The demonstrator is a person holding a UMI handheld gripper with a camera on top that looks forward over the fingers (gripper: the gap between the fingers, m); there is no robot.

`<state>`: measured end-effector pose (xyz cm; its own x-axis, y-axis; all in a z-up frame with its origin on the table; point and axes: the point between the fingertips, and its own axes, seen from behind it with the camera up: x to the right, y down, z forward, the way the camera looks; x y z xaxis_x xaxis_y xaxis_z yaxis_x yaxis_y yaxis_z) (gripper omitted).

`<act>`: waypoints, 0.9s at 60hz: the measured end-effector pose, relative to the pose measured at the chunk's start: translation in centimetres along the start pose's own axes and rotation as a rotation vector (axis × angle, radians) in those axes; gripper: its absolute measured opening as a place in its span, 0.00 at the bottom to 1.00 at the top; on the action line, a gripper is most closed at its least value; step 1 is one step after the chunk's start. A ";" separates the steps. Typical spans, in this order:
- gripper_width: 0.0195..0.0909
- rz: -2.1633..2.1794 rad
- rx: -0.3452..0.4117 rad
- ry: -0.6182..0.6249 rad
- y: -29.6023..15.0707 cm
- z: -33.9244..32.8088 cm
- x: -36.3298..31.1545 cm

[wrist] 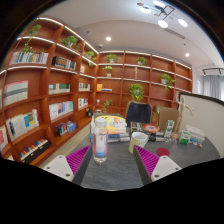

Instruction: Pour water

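Gripper view: the hand-held gripper [112,160] stands wide, magenta pads [77,158] empty. A tall clear glass tumbler [100,145] rests on the dark grey counter [112,172] just ahead, nearer the left finger. A pale cup-like vessel [135,142], hard to make out, sits beside it. Closing off-centre could knock the glass over; the two standing so near each other risks a bump and spill.

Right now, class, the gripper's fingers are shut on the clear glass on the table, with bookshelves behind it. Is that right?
Not quite. In the gripper view the gripper is open, and the clear glass stands on the table just ahead of the fingers, which do not press on it. The rest holds: the bookshelves do line the wall behind it.
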<state>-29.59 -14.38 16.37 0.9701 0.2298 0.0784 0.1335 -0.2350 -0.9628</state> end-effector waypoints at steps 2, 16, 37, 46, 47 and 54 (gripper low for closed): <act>0.96 0.001 0.017 -0.007 0.4 1.2 -2.0; 0.95 0.052 0.036 -0.016 2.5 8.8 -5.7; 0.80 0.124 0.079 -0.013 2.0 16.5 -7.1; 0.42 0.128 0.111 0.052 2.1 17.3 -5.6; 0.41 0.130 0.112 0.049 2.0 17.4 -5.7; 0.29 0.135 0.130 0.011 1.9 17.3 -5.9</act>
<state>-38.56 0.15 9.56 0.9797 0.1937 -0.0520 -0.0252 -0.1386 -0.9900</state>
